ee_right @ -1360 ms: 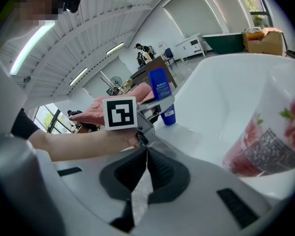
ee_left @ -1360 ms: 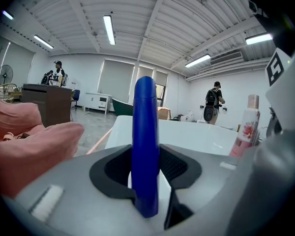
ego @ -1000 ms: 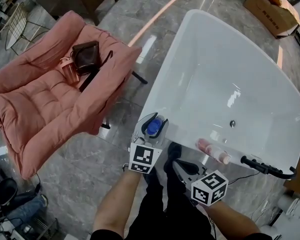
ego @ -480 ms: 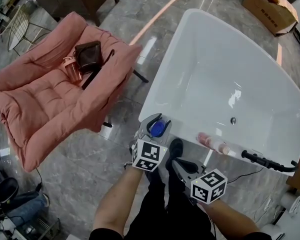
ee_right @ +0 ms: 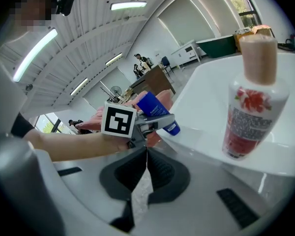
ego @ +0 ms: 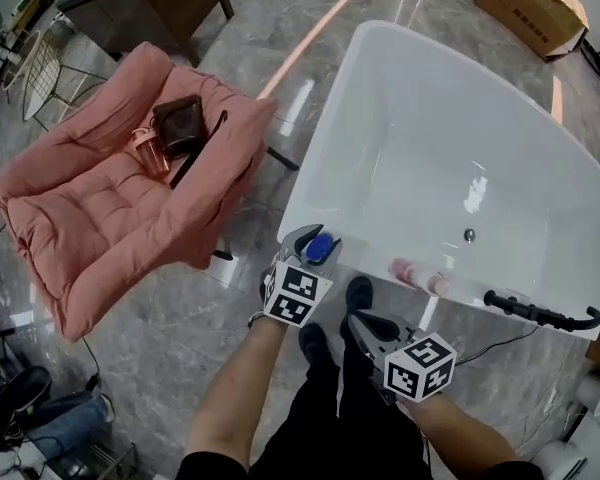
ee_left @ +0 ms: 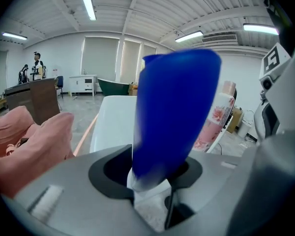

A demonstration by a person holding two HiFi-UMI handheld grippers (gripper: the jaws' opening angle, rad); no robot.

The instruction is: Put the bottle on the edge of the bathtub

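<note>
On grey floor (ego: 180,338): bathtub (ego: 430,138), armchair (ego: 90,208) | left gripper (ego: 310,240) grasps blue bottle (ee_left: 174,117), jaws just widening; right gripper (ee_right: 146,151) clenched, empty | only head view shows me drain (ego: 469,235).

Bathtub (ego: 310,183) sitting to the right, armchair (ego: 100,218) to the left, floor running between them.
A bag (ego: 177,123) is lying on the armchair's seat, with a cup (ego: 152,152) resting just beside it. A bottle (ego: 323,249) is tilting at the near left corner of the bathtub's rim; a second bottle (ego: 420,276) is standing on the near rim to its right. A cardboard box (ego: 525,6) is sitting behind the bathtub.
</note>
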